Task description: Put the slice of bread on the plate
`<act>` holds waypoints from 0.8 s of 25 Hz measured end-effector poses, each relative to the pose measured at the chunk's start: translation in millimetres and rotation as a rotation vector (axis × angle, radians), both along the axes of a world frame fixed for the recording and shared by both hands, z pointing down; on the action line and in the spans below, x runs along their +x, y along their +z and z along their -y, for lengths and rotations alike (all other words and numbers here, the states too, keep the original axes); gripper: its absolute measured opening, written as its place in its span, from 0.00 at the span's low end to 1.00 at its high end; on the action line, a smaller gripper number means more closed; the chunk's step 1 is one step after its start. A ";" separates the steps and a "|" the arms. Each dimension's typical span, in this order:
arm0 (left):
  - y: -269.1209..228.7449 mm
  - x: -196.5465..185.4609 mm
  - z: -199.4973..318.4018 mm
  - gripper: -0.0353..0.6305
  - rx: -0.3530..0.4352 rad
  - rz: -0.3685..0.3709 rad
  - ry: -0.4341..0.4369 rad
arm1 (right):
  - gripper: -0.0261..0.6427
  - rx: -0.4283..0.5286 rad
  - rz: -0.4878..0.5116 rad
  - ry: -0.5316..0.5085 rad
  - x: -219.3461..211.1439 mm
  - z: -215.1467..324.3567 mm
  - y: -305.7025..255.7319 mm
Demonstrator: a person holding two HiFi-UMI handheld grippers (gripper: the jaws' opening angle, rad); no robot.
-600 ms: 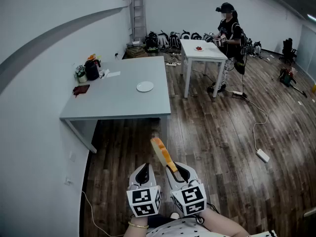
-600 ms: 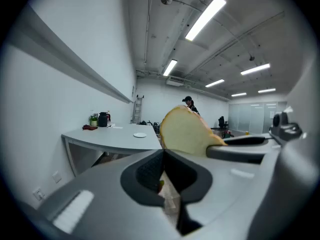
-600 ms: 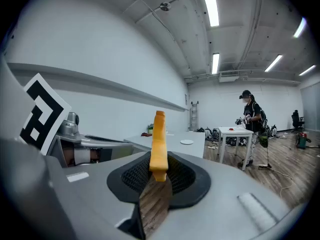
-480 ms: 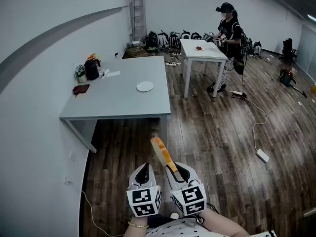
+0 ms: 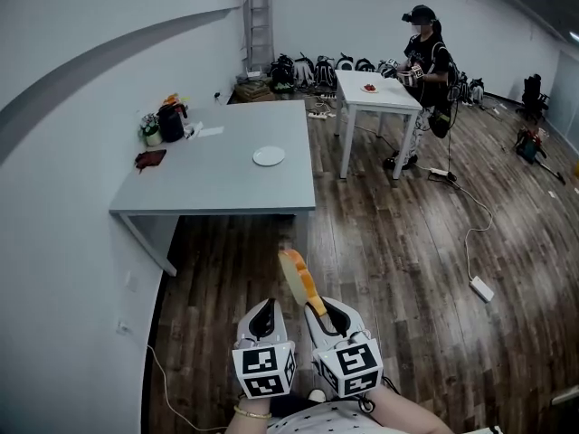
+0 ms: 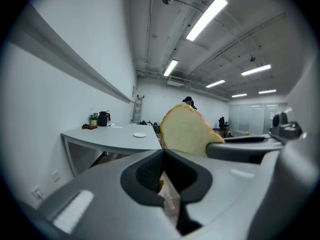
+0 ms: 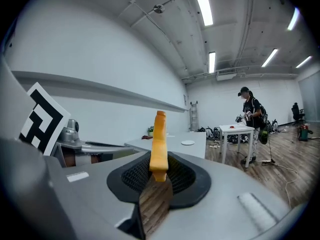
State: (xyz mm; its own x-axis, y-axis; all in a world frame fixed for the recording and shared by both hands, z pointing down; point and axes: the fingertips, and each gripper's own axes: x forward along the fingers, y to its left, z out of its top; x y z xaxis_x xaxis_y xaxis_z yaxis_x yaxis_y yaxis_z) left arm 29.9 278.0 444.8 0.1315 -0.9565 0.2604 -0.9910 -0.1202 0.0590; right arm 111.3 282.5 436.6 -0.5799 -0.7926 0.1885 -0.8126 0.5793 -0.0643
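- The right gripper holds its fingers narrowed onto the lower edge of the slice of bread, which stands on edge and tilts up and away from the person, above the wooden floor.
- The left gripper is just beside it, its fingers drawn together with nothing between them.
- Neither gripper nor the bread has visibly changed from a moment ago; the grip looks the same.
- What differs is the head view itself: the grey tabletop, the white plate on it and the ladder now sit slightly further right.
- The plate is well apart from the bread, near the tabletop's far right side.
- The person at the white table remains there.
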 end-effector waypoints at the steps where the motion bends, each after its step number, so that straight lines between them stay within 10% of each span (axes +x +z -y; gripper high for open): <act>1: 1.3 -0.1 0.7 0.06 -0.002 0.000 0.000 | 0.17 0.002 0.000 0.001 -0.2 1.5 0.0; 20: 7.6 -65.1 151.2 0.06 -0.012 -0.027 0.006 | 0.17 -0.029 0.003 0.010 -60.9 147.7 4.7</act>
State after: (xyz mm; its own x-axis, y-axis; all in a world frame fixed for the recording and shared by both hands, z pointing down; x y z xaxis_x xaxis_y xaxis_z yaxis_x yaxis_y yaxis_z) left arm -35.3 126.8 452.3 0.1447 -0.9525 0.2681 -0.9883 -0.1257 0.0867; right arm 50.4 134.9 441.4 -0.5726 -0.7926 0.2098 -0.8181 0.5691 -0.0829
